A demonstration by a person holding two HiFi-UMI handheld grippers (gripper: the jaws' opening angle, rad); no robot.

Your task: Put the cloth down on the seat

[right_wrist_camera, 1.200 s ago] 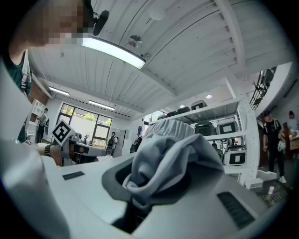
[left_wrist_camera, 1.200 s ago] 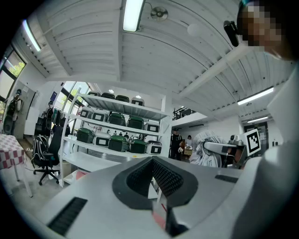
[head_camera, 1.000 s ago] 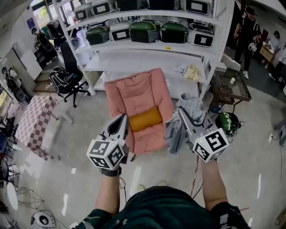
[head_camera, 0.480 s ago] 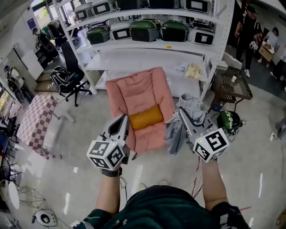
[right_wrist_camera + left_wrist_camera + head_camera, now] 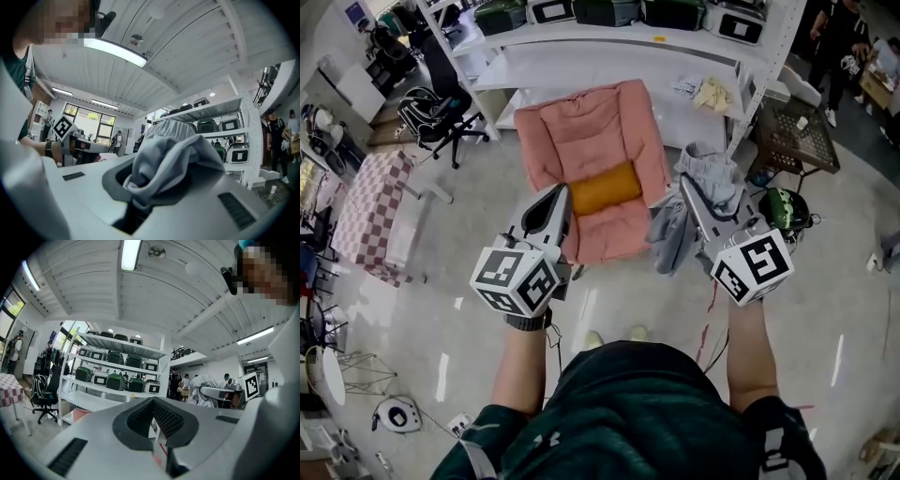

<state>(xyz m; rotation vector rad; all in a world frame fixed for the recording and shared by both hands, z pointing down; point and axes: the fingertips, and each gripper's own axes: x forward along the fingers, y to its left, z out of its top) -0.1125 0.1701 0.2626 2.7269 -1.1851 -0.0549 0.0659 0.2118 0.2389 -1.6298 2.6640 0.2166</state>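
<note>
Holding the grey cloth [image 5: 710,178] tight between its jaws, my right gripper [image 5: 692,195] hangs just right of the pink seat [image 5: 581,141]. On the seat lies only an orange cushion [image 5: 603,187]. My left gripper [image 5: 553,199] has its jaws together and empty. Its view shows closed green-lidded boxes [image 5: 115,382] on shelves, which the head view mostly cuts off.

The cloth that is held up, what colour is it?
The cloth is light grey. It shows best in the right gripper view.
</note>
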